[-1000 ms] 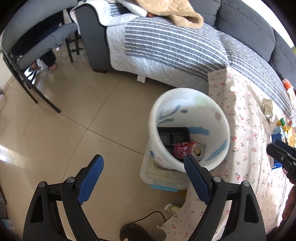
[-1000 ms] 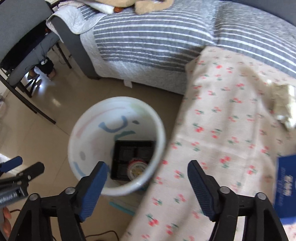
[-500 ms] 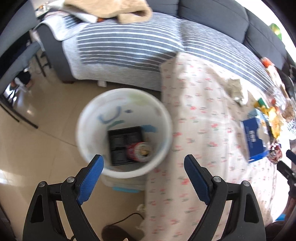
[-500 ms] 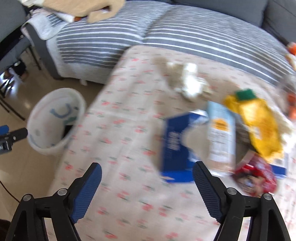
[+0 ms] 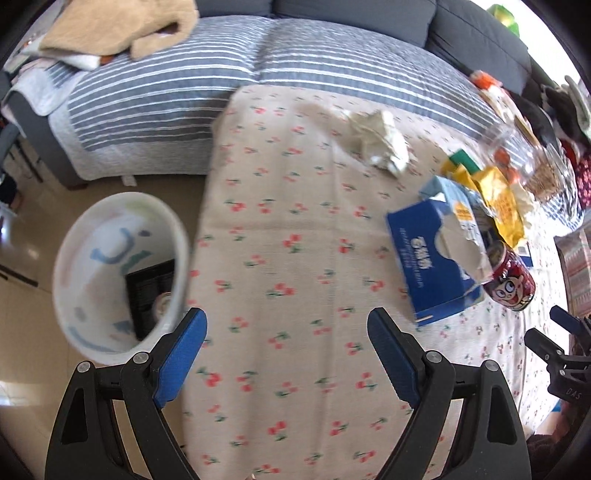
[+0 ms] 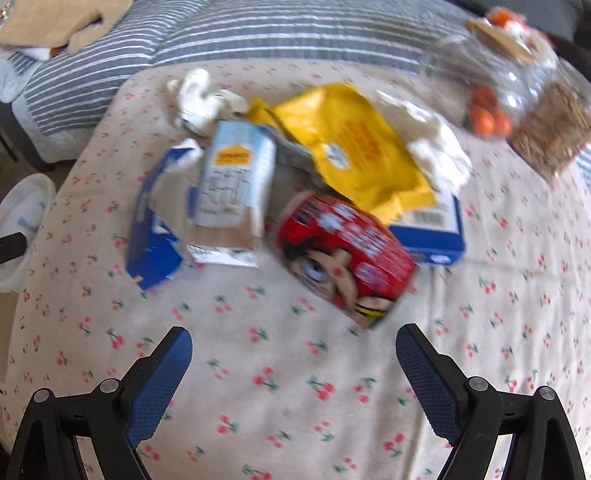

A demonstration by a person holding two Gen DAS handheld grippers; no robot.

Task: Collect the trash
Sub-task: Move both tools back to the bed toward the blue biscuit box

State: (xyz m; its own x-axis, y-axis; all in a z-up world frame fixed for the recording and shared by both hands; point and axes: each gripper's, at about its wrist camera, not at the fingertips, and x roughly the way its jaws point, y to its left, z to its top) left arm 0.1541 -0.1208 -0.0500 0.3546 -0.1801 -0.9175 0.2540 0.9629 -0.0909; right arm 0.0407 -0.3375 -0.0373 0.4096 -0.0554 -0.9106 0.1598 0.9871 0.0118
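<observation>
Right wrist: cylindrical red can (image 6: 343,254), crinkled yellow bag (image 6: 354,147)

Seen above the cherry-print tablecloth (image 5: 280,229), the left gripper (image 5: 286,341) and right gripper (image 6: 293,363) share one build: black triangular-cutout plastic arms, silver screws at the joints, and textured blue pads (image 6: 162,384) lining each finger's inner face.

A home living room: grey sofa (image 5: 461,33), striped throw (image 5: 221,74), cherry-print tablecloth (image 5: 288,240), tiled floor (image 5: 26,314).
</observation>
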